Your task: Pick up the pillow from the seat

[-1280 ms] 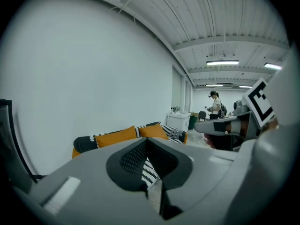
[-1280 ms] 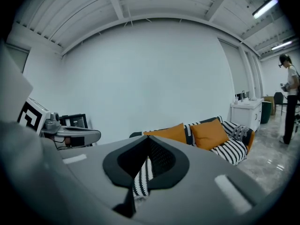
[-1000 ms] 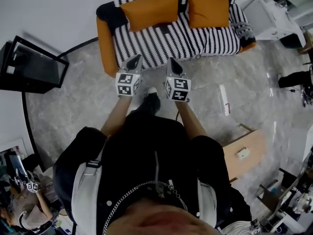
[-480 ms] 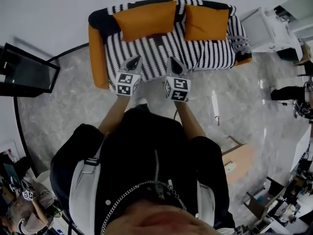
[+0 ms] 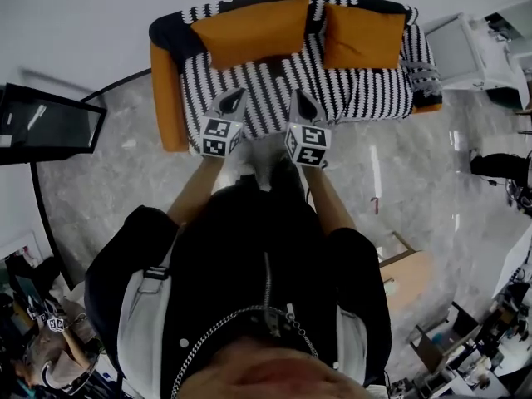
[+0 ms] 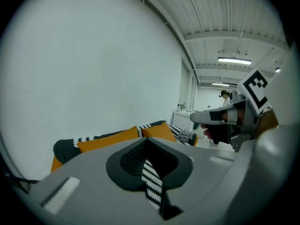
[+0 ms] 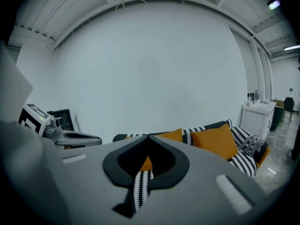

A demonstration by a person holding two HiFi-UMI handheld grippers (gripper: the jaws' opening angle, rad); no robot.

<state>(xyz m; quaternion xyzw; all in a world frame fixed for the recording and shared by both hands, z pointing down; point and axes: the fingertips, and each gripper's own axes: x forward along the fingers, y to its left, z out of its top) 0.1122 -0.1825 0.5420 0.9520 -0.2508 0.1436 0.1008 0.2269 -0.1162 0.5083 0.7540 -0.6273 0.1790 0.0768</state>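
The right gripper (image 7: 147,138) has its jaws pressed together with nothing between them. Beyond them stands a black-and-white striped sofa (image 7: 246,162) against a white wall. An orange pillow (image 7: 214,142) leans on the backrest toward the sofa's right end, and a second orange pillow (image 7: 171,135) sits just left of it. The left gripper (image 7: 96,139) shows at the left. A white cabinet (image 7: 257,120) stands beyond the sofa's right end.

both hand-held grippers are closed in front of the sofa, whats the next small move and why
Probably open the jaws of both while easing them forward toward the wider orange pillow. The left hand-held gripper and the right hand-held gripper are shut and empty. The pillow leans against the back of the striped sofa, beyond their tips, so closed jaws could not take it.
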